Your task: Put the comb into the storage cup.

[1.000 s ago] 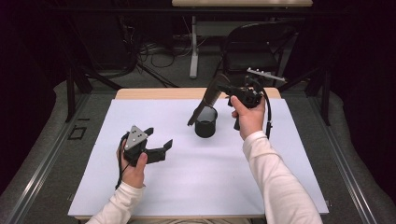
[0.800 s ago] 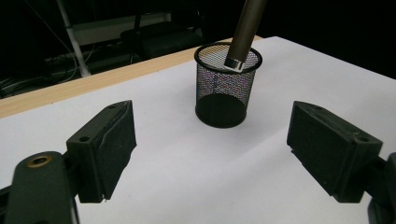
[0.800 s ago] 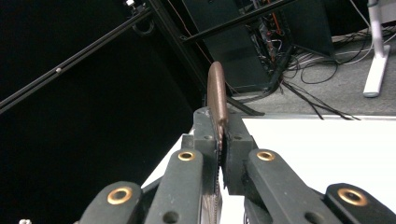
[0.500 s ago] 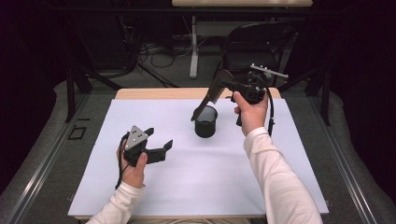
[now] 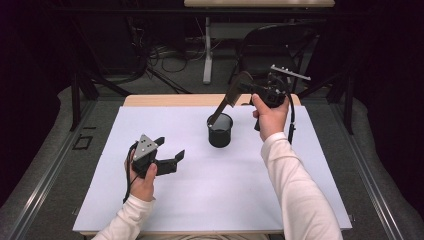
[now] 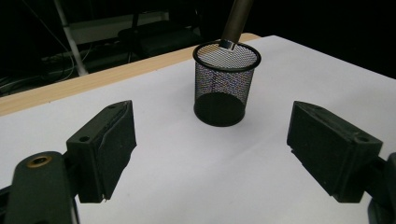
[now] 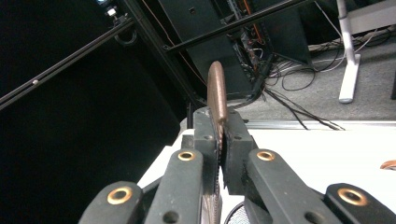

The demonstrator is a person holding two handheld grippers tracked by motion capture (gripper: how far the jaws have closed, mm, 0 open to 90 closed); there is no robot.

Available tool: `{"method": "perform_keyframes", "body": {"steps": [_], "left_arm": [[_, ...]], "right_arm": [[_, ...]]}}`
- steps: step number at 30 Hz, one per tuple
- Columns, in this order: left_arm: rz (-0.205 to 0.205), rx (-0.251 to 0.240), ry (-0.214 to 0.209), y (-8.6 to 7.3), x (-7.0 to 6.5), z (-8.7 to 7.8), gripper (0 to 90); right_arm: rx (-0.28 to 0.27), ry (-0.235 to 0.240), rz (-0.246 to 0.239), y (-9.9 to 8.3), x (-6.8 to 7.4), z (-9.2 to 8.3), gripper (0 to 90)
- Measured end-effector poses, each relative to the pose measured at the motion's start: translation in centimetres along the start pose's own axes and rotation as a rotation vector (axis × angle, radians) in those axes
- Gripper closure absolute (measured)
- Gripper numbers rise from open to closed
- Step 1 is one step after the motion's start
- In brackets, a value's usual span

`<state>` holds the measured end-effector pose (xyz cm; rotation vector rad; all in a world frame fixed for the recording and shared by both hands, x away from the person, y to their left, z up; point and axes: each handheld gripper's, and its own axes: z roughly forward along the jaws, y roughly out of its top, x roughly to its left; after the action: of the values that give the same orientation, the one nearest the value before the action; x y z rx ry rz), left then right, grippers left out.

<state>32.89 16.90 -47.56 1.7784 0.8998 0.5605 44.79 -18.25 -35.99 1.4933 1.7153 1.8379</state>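
A black mesh cup stands upright on the white table top, a little behind its middle. My right gripper hangs above and to the right of the cup, shut on a brown-handled utensil. The utensil slants down to the cup's rim, where a silver band shows. Whether its end goes inside I cannot tell. My left gripper is held low at the front left, open and empty, its jaws pointing at the cup.
A strip of bare wood runs along the table's far edge. Beyond it are a dark chair, a white desk leg and loose cables on the floor. Metal rails flank the table.
My right hand has lifted slightly up and back, carrying the utensil with it, so its lower end now sits higher by the cup's rim. The left hand has stayed still.
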Motion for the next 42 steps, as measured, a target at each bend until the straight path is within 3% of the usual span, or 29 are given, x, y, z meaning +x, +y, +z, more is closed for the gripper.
{"method": "perform_keyframes", "body": {"steps": [22, 42], "left_arm": [[-0.001, 0.002, -0.006, -0.1, 0.1, 0.0, 15.8], [-0.003, 0.000, -0.007, -0.1, 0.2, -0.1, 15.8]], "right_arm": [[0.000, -0.069, 0.007, 0.1, -1.7, 0.3, 86.9], [0.018, -0.093, -0.002, -0.8, -2.6, 1.7, 86.9]]}}
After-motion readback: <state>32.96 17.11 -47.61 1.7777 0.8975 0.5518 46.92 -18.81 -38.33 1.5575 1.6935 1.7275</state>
